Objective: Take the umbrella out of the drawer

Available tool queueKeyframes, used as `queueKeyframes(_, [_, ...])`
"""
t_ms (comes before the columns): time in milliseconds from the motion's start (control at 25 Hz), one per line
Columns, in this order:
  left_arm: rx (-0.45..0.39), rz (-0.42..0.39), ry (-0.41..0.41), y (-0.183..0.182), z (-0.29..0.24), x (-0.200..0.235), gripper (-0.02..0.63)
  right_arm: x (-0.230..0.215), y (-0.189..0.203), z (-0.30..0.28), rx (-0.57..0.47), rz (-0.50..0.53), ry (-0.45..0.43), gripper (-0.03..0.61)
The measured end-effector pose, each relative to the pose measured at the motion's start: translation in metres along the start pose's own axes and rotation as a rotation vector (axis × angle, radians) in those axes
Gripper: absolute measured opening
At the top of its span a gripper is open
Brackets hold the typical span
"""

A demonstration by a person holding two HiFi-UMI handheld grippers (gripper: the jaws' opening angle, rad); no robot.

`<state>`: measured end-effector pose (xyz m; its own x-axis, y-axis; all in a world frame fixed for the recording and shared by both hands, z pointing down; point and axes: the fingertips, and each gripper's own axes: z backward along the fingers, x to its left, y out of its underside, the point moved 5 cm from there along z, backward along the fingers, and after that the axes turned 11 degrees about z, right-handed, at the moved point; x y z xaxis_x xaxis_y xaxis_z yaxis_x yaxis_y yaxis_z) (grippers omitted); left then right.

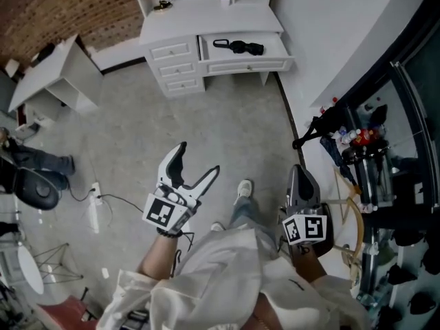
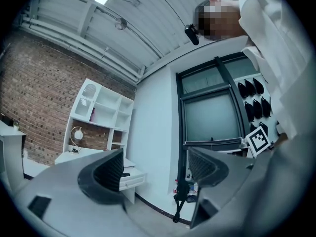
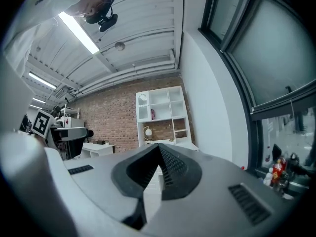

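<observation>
Task item located: the black folded umbrella point(image 1: 240, 46) lies flat in the open white drawer point(image 1: 247, 66) of the white wooden desk point(image 1: 206, 19), at the upper centre of the head view, its thin strap end toward the frame's left. The person stands well apart from the desk, with bare grey floor between. The left gripper point(image 1: 199, 158) sits at lower centre-left of the head view, jaws spread wide and nothing between them; its own view confirms this, showing only the far room through the gap. The right gripper point(image 1: 298, 170), at lower right, has its jaws pressed together on nothing. Assessment: the step in hand appears to be the approach, and no contact has been made. To do it well, the distance should be closed first. The open left gripper should then come down over the drawer from above and close across the thick middle of the umbrella, not the loose strap, which would likely slip. A straight lift should follow, clearing the drawer front before drawing back. Markings: the black-and-white square marker cube point(image 1: 162, 212) on the left gripper carries a pattern only, and no brand, label or legible writing shows in any view.
</observation>
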<state>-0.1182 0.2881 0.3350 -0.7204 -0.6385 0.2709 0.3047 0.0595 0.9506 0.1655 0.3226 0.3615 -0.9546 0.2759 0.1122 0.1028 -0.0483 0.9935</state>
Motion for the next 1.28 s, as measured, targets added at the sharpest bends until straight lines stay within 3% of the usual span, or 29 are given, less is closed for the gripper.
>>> queueKeyframes(200, [0.0,-0.02,-0.003,0.009,-0.008,0.013,0.392,0.01,0.006,-0.022,-0.034,0.005,-0.048,0.017])
queueKeyframes(320, [-0.033,-0.026,0.012,0.0,-0.048,0.036,0.391,0.001,0.004,-0.067,-0.052,0.016,-0.069,0.017])
queueKeyframes(480, [0.017,0.006,0.01,0.001,-0.09,0.064,0.392,-0.011,0.006,-0.114,-0.006,-0.001,-0.08,0.017])
queueKeyframes(800, [0.097,0.029,-0.03,0.005,0.019,-0.003,0.393,0.046,0.003,-0.004,0.049,-0.04,-0.128,0.017])
queueKeyframes(1080, [0.156,0.067,-0.044,0.006,0.027,-0.014,0.393,0.05,0.004,0.009,0.112,-0.054,-0.135,0.017])
queueKeyframes(1280, [0.137,0.06,-0.04,0.01,0.017,-0.007,0.391,0.047,0.006,-0.004,0.084,-0.035,-0.151,0.017])
